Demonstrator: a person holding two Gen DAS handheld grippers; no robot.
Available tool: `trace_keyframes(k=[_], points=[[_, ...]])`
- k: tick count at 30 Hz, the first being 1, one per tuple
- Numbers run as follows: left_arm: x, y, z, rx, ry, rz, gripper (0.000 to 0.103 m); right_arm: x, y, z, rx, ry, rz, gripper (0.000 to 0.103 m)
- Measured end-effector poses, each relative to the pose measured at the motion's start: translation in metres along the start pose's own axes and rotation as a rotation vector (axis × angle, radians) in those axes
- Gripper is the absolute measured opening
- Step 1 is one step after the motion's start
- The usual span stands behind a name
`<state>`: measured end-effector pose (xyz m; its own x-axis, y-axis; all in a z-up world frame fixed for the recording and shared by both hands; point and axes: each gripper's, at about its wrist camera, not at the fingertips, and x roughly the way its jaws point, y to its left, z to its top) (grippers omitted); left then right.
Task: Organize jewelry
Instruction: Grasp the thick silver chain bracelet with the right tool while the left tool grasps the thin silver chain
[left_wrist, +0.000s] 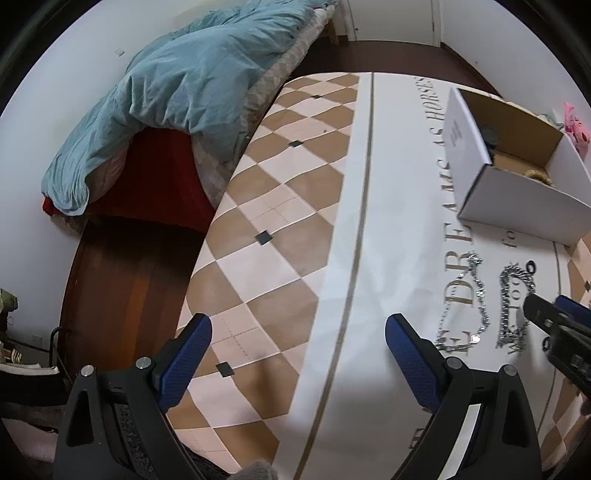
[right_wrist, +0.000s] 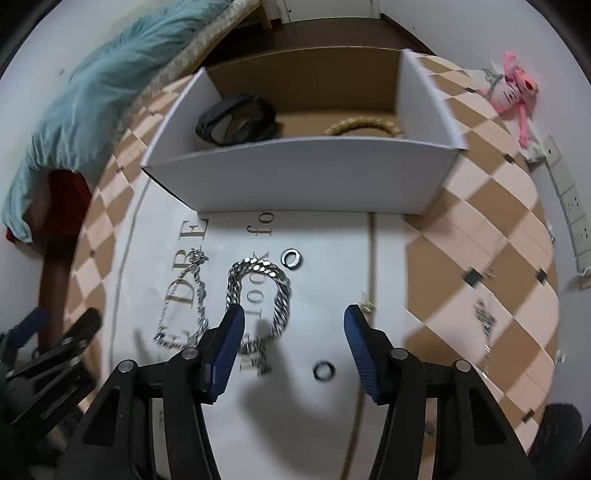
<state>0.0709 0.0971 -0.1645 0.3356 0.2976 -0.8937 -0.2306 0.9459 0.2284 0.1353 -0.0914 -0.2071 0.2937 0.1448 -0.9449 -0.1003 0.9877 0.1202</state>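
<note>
we're over the thick silver chain (right_wrist: 258, 288) on the table (right_wrist: 332, 295), before the white box (right_wrist: 303, 173); right gripper (right_wrist: 293, 328) parted, chain between its pads, ungripped; left gripper (left_wrist: 297, 343) wide, empty; next: lower, clench, lift into the box

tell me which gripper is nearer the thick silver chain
Right. The right gripper hangs right over the thick silver chain, jaws open; the left gripper is off to the chain's left.
</note>
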Motion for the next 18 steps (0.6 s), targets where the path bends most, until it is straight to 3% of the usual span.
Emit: trace_keyframes(k=[2,4,10,18], points=[[0.003,0.003,0.000,-0.008,0.013,-0.009,0.096,0.002,0.007,0.000,-0.042,-0.015,-0.055,0.027],[0.004,0.003,-0.002,-0.008,0.020,-0.019,0.096,0.001,0.008,-0.001,-0.052,-0.021,-0.067,0.008],[-0.001,-0.011,-0.009,0.015,0.038,-0.105,0.095,-0.023,-0.023,-0.003,0.036,-0.066,-0.005,0.008],[-0.010,-0.056,-0.003,0.118,0.023,-0.236,0.095,-0.074,-0.075,-0.006,0.132,-0.154,0.048,0.008]])
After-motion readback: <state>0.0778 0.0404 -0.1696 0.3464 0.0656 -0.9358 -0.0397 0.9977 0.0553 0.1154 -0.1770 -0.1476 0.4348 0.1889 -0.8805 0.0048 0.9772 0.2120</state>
